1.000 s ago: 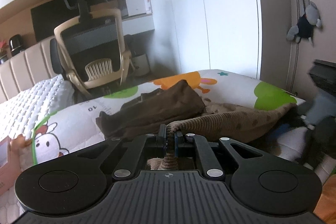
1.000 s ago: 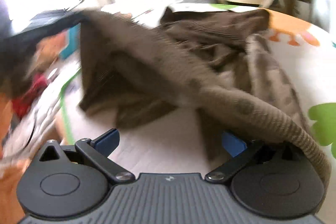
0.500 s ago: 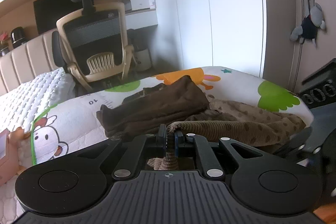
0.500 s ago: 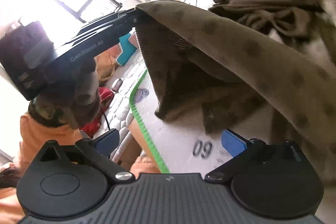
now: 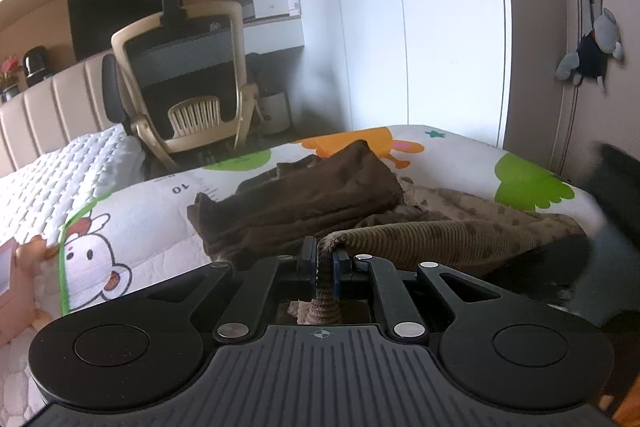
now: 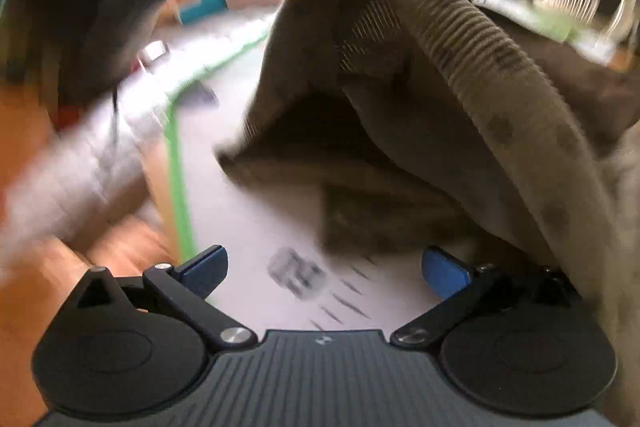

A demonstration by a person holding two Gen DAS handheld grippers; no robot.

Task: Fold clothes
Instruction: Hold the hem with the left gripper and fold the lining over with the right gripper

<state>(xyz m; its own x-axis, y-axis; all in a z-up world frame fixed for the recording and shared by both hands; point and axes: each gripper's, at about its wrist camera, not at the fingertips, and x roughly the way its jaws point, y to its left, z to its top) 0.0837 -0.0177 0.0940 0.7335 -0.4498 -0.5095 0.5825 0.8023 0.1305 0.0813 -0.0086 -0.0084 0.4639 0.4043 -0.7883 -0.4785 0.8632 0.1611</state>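
The number "10" stands printed on the cartoon bedspread (image 5: 132, 215).

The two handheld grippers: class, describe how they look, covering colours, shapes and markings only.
Both grippers, left and right, have matte black bodies with a ribbed grey centre plate, a round disc on each side, silver pivot screws and angular black linkage arms. The fingers carry blue pads. A small crosshair-like mark sits on each plate.

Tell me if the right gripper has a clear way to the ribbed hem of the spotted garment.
Probably yes: the right gripper is open and empty, and the ribbed hem arches just above and beside it with nothing between, though the view is blurred.
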